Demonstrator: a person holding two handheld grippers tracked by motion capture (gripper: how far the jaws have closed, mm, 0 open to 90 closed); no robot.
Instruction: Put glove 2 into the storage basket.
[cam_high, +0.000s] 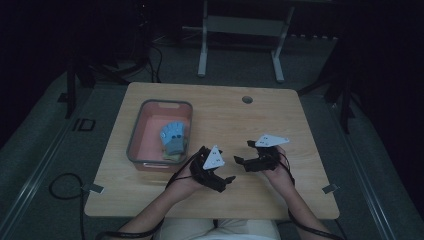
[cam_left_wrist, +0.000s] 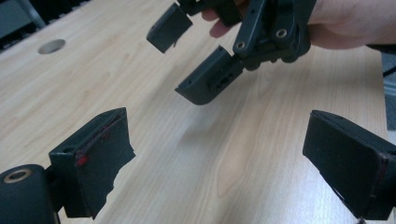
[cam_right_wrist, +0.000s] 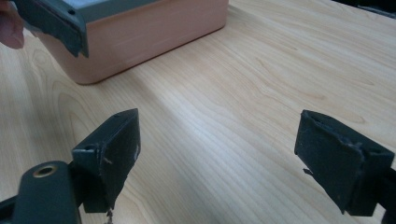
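Note:
A pink bin (cam_high: 145, 132) with a grey rim stands on the left half of the wooden table (cam_high: 225, 115). In it lies a light blue glove-like item (cam_high: 173, 132) on top of a darker folded piece (cam_high: 175, 150). Just right of the bin's near corner, my left gripper (cam_high: 227, 176) is open and empty, its jaws pointing right. My right gripper (cam_high: 243, 153) faces it from the right, also open and empty. In the left gripper view my own jaws (cam_left_wrist: 219, 158) stand wide over bare wood, with the right gripper (cam_left_wrist: 187, 56) close ahead. The right gripper view has its jaws (cam_right_wrist: 224, 154) spread before the bin (cam_right_wrist: 140, 32).
A round cable hole (cam_high: 247, 99) sits near the table's far edge. Beyond the table stands a grey metal frame (cam_high: 240, 25). A black cable (cam_high: 60, 187) loops on the floor at the left. One jaw of the left gripper (cam_right_wrist: 51, 23) shows beside the bin.

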